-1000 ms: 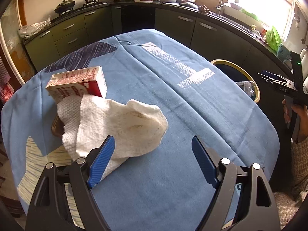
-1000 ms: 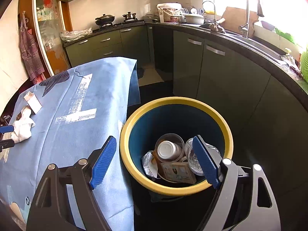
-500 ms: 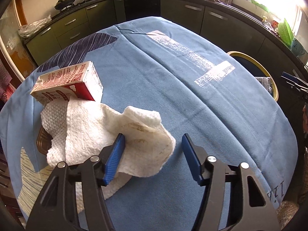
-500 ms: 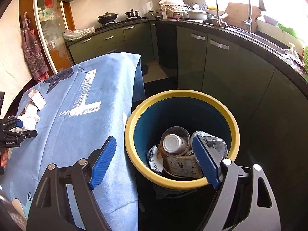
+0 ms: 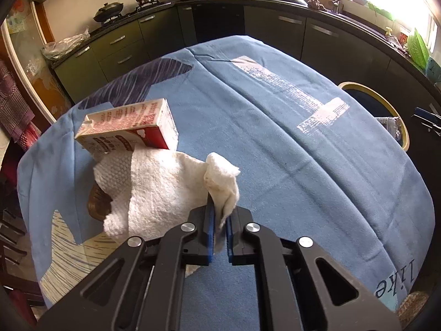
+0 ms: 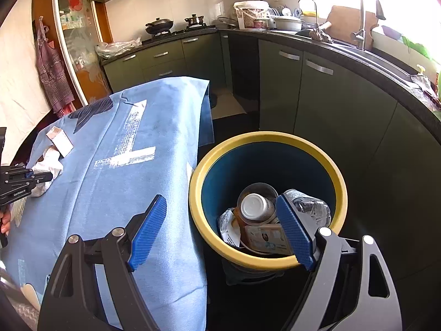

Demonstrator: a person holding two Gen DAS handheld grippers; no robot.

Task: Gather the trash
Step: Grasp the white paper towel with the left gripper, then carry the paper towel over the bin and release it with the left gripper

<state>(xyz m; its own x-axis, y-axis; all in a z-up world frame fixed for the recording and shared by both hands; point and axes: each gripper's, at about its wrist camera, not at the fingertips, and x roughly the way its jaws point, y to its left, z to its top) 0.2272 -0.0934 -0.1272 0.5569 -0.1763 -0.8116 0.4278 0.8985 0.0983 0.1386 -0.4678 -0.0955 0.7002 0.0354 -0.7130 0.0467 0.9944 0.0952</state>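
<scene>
My left gripper (image 5: 219, 224) is shut on the near corner of a crumpled white paper towel (image 5: 162, 187) that lies on the blue tablecloth (image 5: 289, 165). A red and white carton (image 5: 129, 127) lies on its side just behind the towel. My right gripper (image 6: 220, 231) is open and empty, held above the rim of a yellow-rimmed blue trash bin (image 6: 264, 259) beside the table. The bin holds a cup, a plastic bottle and wrappers. The bin also shows in the left wrist view (image 5: 386, 107). The towel (image 6: 49, 165) and left gripper (image 6: 41, 178) show at the far left in the right wrist view.
A brown round object (image 5: 96, 204) peeks from under the towel. Dark green kitchen cabinets (image 6: 289, 88) and a countertop with a sink curve around behind the table and bin. A stove with pans (image 5: 110, 11) stands at the back.
My left gripper has closed from wide open onto the towel's corner, bunching it upward. My right gripper stays open over the bin, shifted slightly.
</scene>
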